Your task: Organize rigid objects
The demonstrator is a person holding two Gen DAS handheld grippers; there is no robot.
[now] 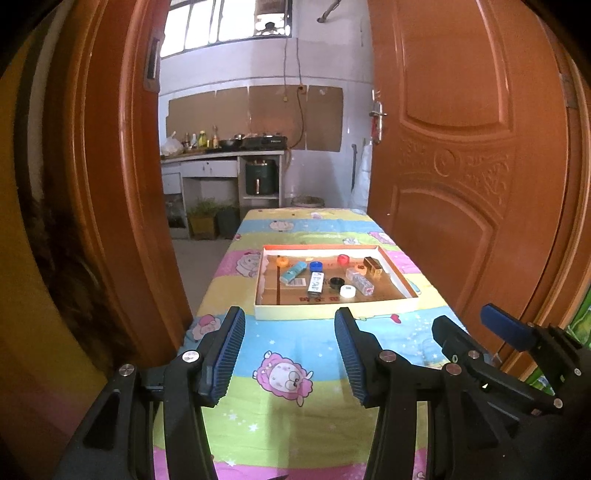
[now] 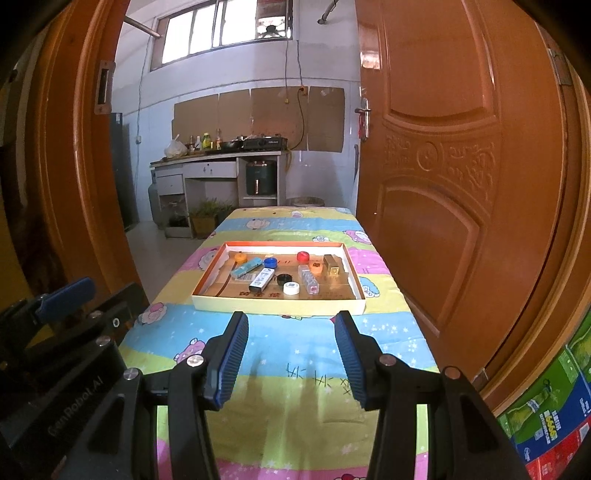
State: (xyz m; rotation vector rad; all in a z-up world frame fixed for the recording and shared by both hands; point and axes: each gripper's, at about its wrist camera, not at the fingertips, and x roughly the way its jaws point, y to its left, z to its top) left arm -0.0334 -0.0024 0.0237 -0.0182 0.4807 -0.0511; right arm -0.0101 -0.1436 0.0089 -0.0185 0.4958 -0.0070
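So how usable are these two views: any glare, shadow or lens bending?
Left wrist: strong fisheye bowing of the door, blown-out window, tray sharp. Right wrist: same bending, window overexposed, finger shadows on the tablecloth, tray readable.

The printing on the white box (image 1: 315,283) in the tray (image 1: 332,309) is too small to read; the bottles on the far counter (image 2: 218,157) blur together; the table (image 2: 280,424) runs off the bottom edge; the carton (image 2: 550,424) is cropped at the right.
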